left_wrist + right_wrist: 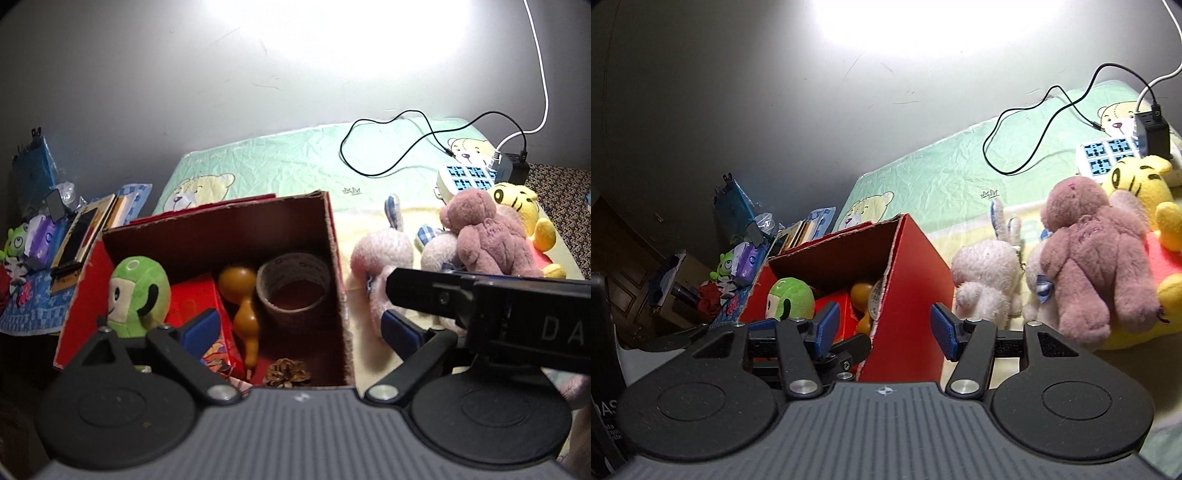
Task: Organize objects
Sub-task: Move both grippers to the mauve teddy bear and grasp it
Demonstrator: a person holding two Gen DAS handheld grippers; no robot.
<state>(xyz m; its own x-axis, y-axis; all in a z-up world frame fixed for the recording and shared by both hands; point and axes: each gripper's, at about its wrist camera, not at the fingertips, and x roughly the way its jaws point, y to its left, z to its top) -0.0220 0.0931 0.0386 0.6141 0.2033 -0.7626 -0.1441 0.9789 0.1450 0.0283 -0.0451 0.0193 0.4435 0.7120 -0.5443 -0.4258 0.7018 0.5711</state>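
Observation:
An open red cardboard box (338,258) stands on the bed and holds a green plush (138,291), a small red carton (199,299), an orange gourd (242,306), a roll of tape (295,284) and a pine cone (288,373). My left gripper (299,328) hovers open over the box's near edge, holding nothing. My right gripper (884,330) is open and empty, its fingers straddling the box's right wall (908,295). Right of the box lie a pale pink rabbit plush (986,280), a mauve bear (1089,258) and a yellow tiger plush (1141,184).
A green bear-print sheet (295,158) covers the bed. A white power strip (465,177) with a black adapter and trailing cables (369,147) sits at the back right. Left of the bed, a low stand (33,306) carries books, tissue packs and small toys. A grey wall rises behind.

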